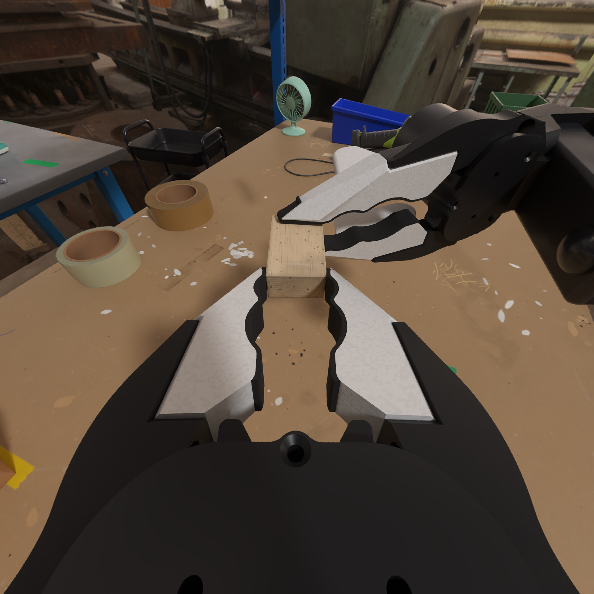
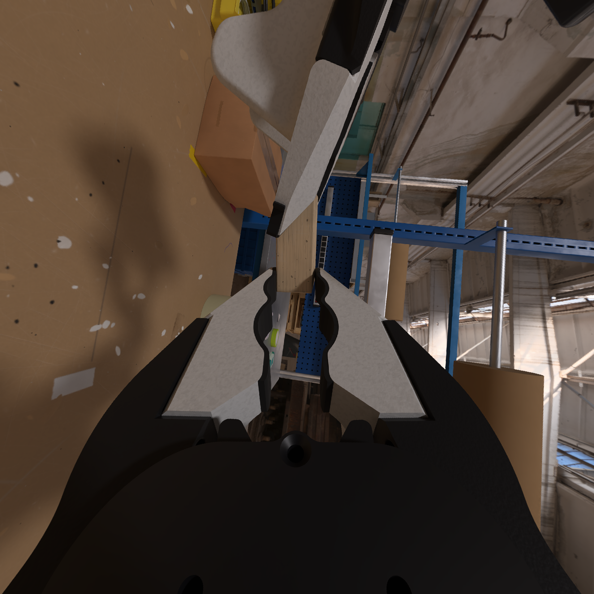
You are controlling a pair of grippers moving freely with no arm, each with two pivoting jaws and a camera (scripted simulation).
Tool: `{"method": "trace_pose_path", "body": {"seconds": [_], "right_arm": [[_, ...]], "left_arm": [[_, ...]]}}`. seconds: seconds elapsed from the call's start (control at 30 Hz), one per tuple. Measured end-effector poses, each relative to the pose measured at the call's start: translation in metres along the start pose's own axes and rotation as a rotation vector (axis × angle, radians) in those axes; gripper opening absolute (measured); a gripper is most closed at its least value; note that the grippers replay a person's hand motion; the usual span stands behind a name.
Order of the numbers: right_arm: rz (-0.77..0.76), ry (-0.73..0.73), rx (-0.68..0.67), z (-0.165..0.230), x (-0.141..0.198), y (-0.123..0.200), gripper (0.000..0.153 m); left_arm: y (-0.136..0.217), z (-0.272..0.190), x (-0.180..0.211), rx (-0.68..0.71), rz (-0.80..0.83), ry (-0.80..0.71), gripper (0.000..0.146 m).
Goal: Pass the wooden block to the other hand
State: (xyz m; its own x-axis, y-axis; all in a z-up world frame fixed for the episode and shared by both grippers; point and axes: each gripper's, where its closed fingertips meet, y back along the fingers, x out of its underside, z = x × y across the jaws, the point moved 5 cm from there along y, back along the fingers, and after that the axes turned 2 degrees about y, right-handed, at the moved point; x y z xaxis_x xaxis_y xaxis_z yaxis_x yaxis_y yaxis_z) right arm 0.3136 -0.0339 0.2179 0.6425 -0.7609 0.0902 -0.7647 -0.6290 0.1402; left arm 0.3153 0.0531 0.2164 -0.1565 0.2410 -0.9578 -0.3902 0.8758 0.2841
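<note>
So my left gripper (image 1: 295,279) is clamped on the near end of the pale rectangular wooden block (image 1: 295,254), held up over the paint-speckled brown workbench (image 1: 418,337). My right gripper (image 2: 294,276) is pinching the far end, turned sideways to mine. Both look seated, so I'd check the right's bite is square, then ease my left fingers (image 1: 231,328) apart slowly and back straight out. Two beige tape rolls (image 1: 178,204) sit well off left.

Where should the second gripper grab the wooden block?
On the free far end of the wooden block, coming from the side. The left gripper pinches the near end's flat sides, so the right gripper closes on the top and bottom faces.
</note>
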Motion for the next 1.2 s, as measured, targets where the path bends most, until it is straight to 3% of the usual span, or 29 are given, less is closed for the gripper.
{"method": "trace_pose_path", "body": {"seconds": [0.3, 0.37, 0.47, 0.6, 0.77, 0.97, 1.2], "right_arm": [[-0.013, -0.073, -0.028, -0.003, 0.001, 0.001, 0.023], [-0.024, -0.108, -0.079, -0.003, 0.002, 0.0, 0.024], [-0.038, -0.158, -0.175, -0.001, 0.005, 0.0, 0.02], [-0.078, -0.223, -0.266, -0.003, 0.005, 0.002, 0.02], [-0.123, -0.275, -0.331, -0.006, 0.001, 0.006, 0.02], [-0.141, -0.319, -0.354, -0.008, 0.002, 0.007, 0.02], [-0.123, -0.299, -0.294, -0.009, 0.004, 0.008, 0.02]], "left_arm": [[0.001, -0.002, -0.002, -0.005, -0.058, -0.01, 0.036], [0.002, -0.003, -0.004, -0.072, -0.083, -0.127, 0.038], [0.008, -0.01, -0.005, -0.203, -0.064, -0.439, 0.064], [0.007, -0.02, -0.006, -0.247, -0.036, -0.691, 0.062], [0.006, -0.024, -0.005, -0.244, -0.012, -0.778, 0.056], [0.007, -0.019, -0.005, -0.279, 0.006, -0.726, 0.053], [0.008, -0.018, -0.008, -0.134, -0.062, -0.241, 0.057]]}}
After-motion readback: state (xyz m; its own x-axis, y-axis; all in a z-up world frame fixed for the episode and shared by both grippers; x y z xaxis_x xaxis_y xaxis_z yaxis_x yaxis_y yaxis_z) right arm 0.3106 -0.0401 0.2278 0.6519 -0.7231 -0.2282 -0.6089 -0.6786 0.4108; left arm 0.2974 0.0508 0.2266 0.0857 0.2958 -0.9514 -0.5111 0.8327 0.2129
